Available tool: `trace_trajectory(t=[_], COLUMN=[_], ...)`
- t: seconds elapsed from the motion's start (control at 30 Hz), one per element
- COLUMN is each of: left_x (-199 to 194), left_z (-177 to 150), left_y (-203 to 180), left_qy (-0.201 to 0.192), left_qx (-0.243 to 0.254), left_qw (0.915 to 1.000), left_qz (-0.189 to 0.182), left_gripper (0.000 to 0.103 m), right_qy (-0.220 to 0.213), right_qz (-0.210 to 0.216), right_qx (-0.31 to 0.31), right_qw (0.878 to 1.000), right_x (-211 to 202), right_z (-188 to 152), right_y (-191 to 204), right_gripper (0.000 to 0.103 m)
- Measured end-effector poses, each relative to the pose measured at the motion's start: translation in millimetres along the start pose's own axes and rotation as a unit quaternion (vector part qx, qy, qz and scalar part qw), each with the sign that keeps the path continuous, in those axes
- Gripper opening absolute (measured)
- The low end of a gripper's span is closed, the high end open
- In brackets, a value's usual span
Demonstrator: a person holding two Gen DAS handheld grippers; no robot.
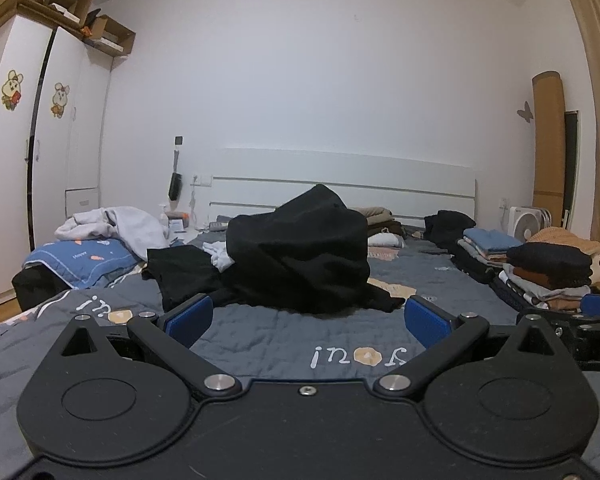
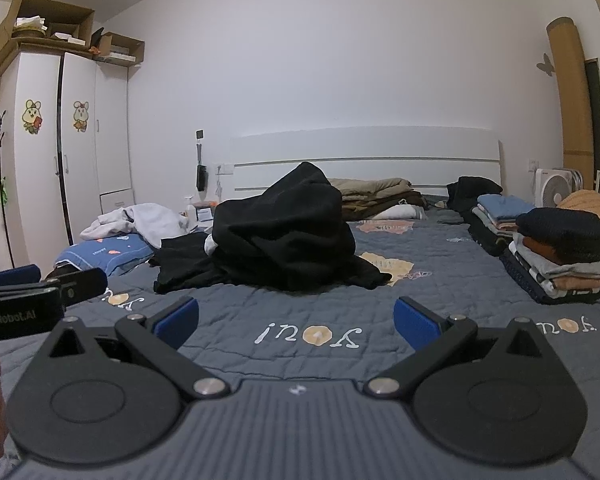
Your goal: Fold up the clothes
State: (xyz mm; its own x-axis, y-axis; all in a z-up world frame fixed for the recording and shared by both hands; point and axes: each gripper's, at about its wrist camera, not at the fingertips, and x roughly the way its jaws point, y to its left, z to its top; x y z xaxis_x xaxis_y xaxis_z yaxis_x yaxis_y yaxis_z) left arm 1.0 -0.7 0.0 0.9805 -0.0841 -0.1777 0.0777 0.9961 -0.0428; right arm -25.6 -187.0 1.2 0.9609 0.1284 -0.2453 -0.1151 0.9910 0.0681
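Observation:
A crumpled black garment (image 1: 300,256) is heaped in the middle of the grey quilted bed (image 1: 284,340), with a bit of white cloth (image 1: 220,256) tucked at its left. My left gripper (image 1: 306,318) hovers low over the quilt just short of the heap, open, blue pads wide apart and holding nothing. In the right wrist view the same black heap (image 2: 284,232) lies further ahead, and my right gripper (image 2: 296,320) is open and holds nothing above the quilt (image 2: 300,360). Each gripper shows at the edge of the other's view: the right gripper (image 1: 580,320), the left gripper (image 2: 32,292).
Stacks of folded clothes (image 2: 564,260) line the bed's right side. A pale garment (image 2: 140,220) lies on a blue pillow (image 2: 104,254) at left. More folded items (image 2: 380,196) sit by the white headboard. A white wardrobe (image 2: 60,152) stands left, a fan (image 2: 552,188) right.

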Motion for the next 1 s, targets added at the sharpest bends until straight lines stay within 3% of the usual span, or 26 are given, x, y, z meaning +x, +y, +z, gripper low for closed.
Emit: trace_trajectory(t=[0.4, 0.63, 0.83, 1.0], left_x=[5.1, 18.0, 60.0, 128.8], left_z=[-2.3, 0.6, 1.2, 9.3], left_y=[3.4, 12.1, 19.7, 30.6], left_qy=[0.021, 0.031, 0.007, -0.008], left_qx=[0.009, -0.002, 0.055, 0.082], left_qw=[0.9997, 0.9995, 0.9984, 0.9966], left_qz=[-0.005, -0.009, -0.002, -0.006], left_gripper=[0.103, 0.103, 0.103, 0.103], right_qy=[0.009, 0.022, 0.027, 0.031], right_qz=[0.005, 0.013, 0.020, 0.030], right_qx=[0.007, -0.020, -0.018, -0.003], right_qw=[1.000, 0.999, 0.999, 0.999], right_x=[7.3, 21.1, 55.7, 105.1], right_z=[-2.4, 3.0, 10.0, 11.6], right_y=[2.5, 8.0, 4.8, -2.2], right_gripper=[0.103, 0.103, 0.103, 0.103])
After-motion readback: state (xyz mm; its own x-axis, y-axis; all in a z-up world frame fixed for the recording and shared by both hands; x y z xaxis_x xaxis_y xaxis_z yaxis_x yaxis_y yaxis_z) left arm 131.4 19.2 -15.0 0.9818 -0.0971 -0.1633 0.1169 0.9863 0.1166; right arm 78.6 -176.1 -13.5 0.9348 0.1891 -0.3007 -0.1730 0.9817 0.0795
